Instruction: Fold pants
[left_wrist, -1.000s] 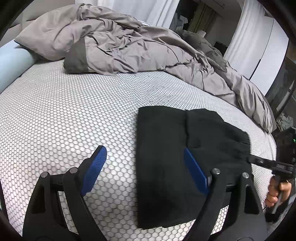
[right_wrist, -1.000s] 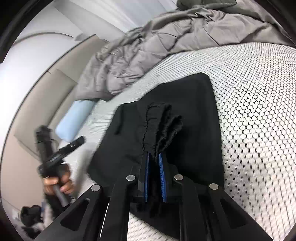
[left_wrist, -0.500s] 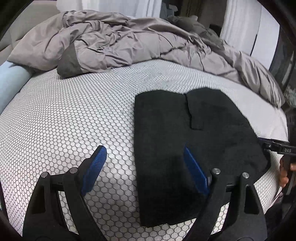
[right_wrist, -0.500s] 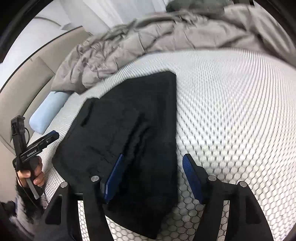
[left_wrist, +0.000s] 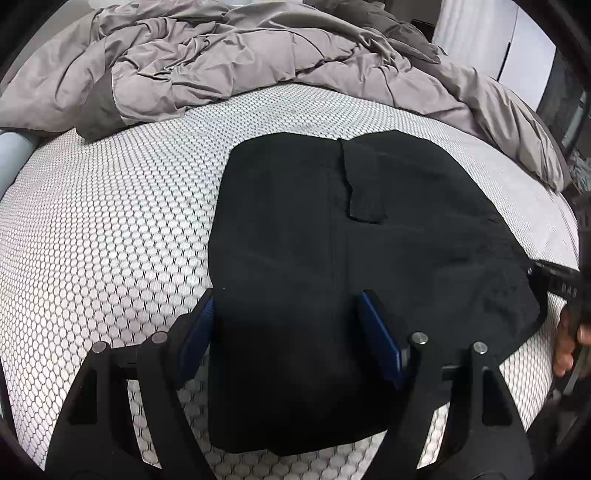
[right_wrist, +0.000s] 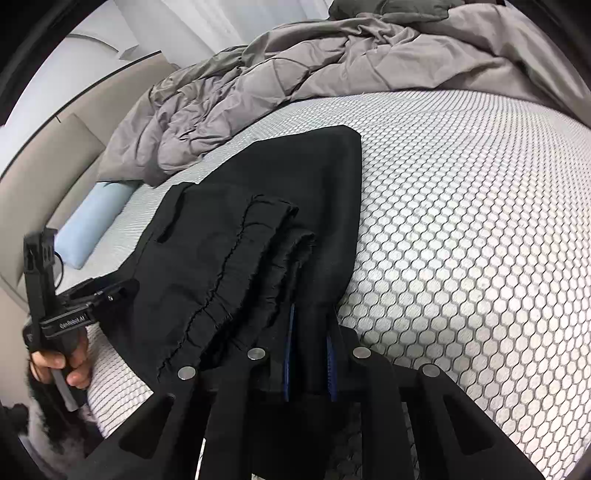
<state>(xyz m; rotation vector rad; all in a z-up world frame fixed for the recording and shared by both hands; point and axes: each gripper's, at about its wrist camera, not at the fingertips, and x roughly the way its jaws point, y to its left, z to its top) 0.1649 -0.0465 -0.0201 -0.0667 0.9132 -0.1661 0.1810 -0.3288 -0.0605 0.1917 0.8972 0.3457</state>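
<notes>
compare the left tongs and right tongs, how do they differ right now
The left tongs stand wide, closing around the pants' near folded edge; the right tongs are nearly shut, closing on a bunch of fabric by the waistband. Left pads sit apart, right pads close together. Both have blue pads and work on the same black pants.
</notes>
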